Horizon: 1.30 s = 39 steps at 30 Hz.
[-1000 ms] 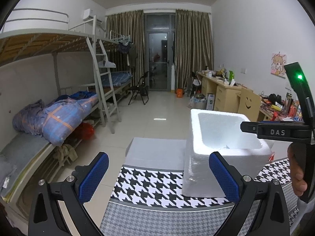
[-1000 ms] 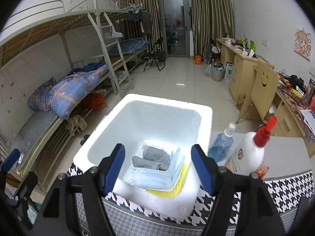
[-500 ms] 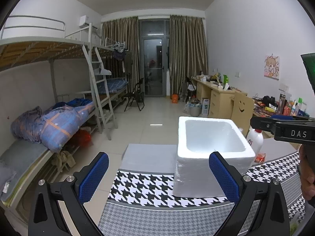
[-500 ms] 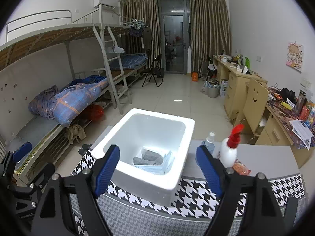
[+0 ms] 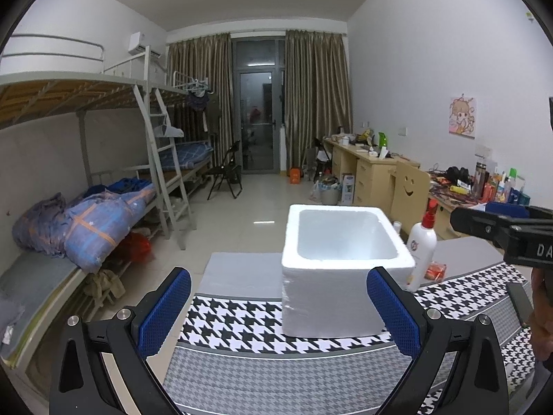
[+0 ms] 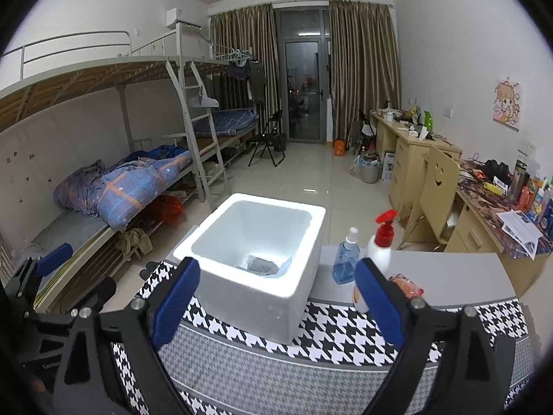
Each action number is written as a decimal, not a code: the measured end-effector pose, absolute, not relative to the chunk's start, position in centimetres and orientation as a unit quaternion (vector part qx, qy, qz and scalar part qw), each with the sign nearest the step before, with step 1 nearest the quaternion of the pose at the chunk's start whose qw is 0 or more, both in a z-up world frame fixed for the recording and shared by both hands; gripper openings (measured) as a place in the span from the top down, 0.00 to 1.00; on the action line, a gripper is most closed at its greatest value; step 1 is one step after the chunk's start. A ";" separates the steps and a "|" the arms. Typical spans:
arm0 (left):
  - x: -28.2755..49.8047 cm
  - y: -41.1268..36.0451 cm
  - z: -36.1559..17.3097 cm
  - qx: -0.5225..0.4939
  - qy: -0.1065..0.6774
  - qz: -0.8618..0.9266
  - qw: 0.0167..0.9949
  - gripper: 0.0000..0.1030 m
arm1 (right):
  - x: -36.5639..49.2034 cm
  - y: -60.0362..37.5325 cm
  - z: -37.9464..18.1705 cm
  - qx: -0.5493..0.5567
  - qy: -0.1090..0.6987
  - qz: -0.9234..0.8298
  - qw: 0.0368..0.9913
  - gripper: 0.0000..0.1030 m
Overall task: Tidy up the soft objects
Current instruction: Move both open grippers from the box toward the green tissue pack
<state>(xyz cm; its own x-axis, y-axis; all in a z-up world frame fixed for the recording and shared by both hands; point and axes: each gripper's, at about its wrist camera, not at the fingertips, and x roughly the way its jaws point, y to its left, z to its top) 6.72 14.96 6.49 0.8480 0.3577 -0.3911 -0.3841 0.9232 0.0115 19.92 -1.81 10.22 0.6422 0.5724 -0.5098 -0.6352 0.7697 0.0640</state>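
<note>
— Two grippers hang over the houndstooth cloth (image 5: 242,325). Left to right?

— The left gripper (image 5: 278,314) is empty, jaws wide apart. The foam box (image 6: 255,269) stands mid-table, soft items (image 6: 266,264) folded at its bottom. The right gripper (image 6: 278,306) is empty too, jaws opening.

— And doing the step well?

— Judging by this, pull clear without clipping the box rim or the spray bottles (image 6: 380,242) just beside it.

bunk bed (image 6: 114,79), spray bottle (image 6: 380,242), perhaps sanitiser (image 6: 346,259)
</note>
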 end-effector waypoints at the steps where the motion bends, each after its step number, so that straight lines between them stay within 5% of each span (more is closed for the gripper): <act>1: 6.5 14.6 6.6 -0.034 0.196 0.190 0.961 0.01 | 19.7 -2.1 10.2 -0.059 0.259 0.335 0.904 0.08; 39: 3.6 3.7 4.7 -0.022 0.192 0.067 0.979 0.01 | 13.8 -13.7 7.7 -0.046 0.220 0.280 0.933 0.03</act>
